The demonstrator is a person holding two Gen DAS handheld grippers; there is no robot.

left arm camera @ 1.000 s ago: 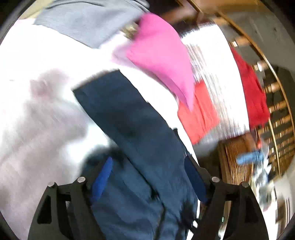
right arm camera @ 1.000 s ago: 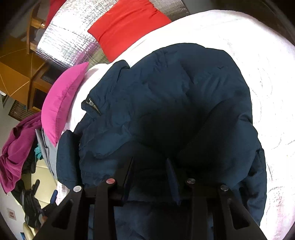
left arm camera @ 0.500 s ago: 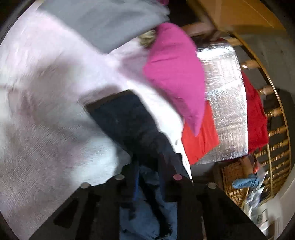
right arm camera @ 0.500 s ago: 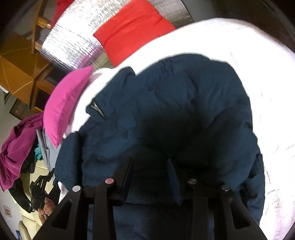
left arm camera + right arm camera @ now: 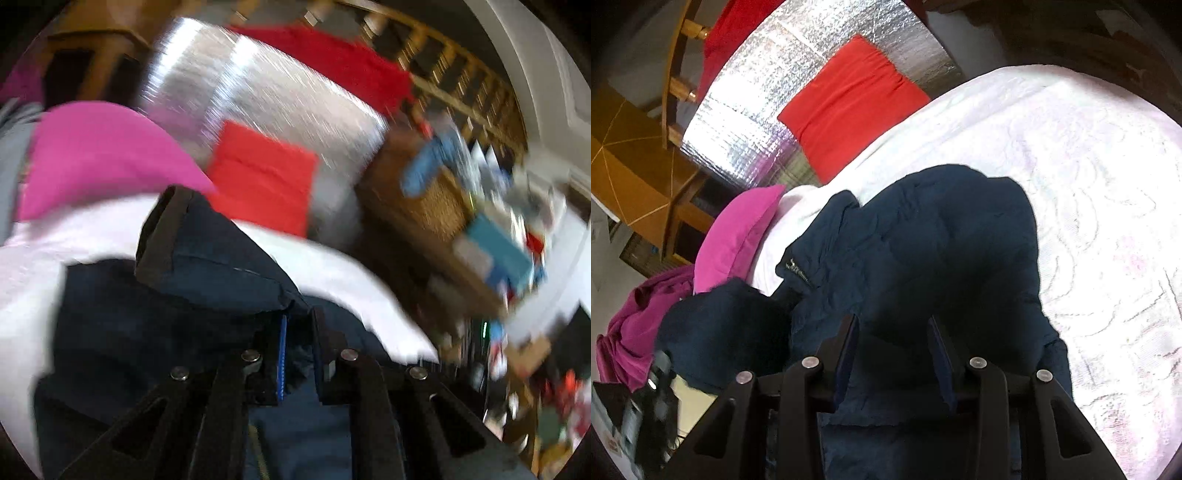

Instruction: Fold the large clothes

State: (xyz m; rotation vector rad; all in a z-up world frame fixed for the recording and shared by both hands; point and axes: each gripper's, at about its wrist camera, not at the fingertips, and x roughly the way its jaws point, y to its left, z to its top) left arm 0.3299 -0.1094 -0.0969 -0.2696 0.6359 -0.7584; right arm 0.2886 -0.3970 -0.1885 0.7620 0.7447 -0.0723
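A navy puffer jacket lies crumpled on the white bedspread. My left gripper is shut on the jacket's sleeve and holds it lifted, cuff pointing up; the view is blurred by motion. My right gripper is pressed onto the jacket body with its jaws a hand-width apart; dark fabric fills the gap, and I cannot tell whether they pinch it. The left gripper and the raised sleeve show at the right wrist view's lower left.
A pink pillow and a red pillow lie against a silver foil panel at the bed's head. A magenta garment lies at the left. A wicker basket and clutter stand beside the bed.
My left gripper went from open over the sleeve to shut on it, then lifted and swung it toward the jacket body. My right gripper stayed put on the jacket.
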